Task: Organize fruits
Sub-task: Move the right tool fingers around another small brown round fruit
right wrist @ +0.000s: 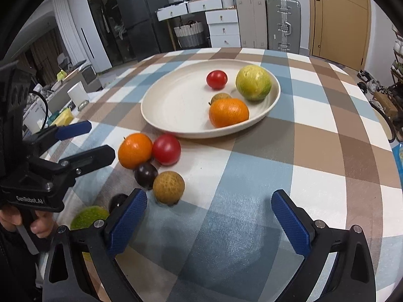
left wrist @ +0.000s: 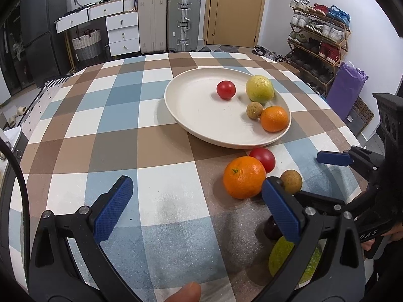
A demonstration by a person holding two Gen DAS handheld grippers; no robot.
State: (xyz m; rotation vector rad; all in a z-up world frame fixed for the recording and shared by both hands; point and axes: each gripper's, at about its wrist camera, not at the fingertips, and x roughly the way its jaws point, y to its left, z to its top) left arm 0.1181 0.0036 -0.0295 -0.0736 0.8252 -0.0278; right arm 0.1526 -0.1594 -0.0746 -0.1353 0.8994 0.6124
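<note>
A cream plate (left wrist: 196, 105) (right wrist: 171, 105) on the checked table holds a red tomato (left wrist: 226, 89), a yellow-green fruit (left wrist: 259, 88), a small brown longan (left wrist: 254, 110) and an orange (left wrist: 274, 118). Loose on the cloth in front of the plate lie an orange (left wrist: 243, 177) (right wrist: 135, 150), a red tomato (left wrist: 263, 158) (right wrist: 166, 149), a brown longan (left wrist: 291, 181) (right wrist: 168, 187), two dark plums (right wrist: 145, 175) (right wrist: 117, 202) and a green fruit (right wrist: 88, 217) (left wrist: 284, 254). My left gripper (left wrist: 196, 206) is open and empty, left of the loose fruit. My right gripper (right wrist: 209, 219) is open and empty, right of the longan.
Each gripper shows in the other's view, the right one (left wrist: 335, 158) and the left one (right wrist: 80, 141), both beside the loose fruit. Suitcases (left wrist: 171, 22), white drawers (left wrist: 121, 30), a door (left wrist: 234, 10) and a shoe rack (left wrist: 317, 40) stand beyond the table's far edge.
</note>
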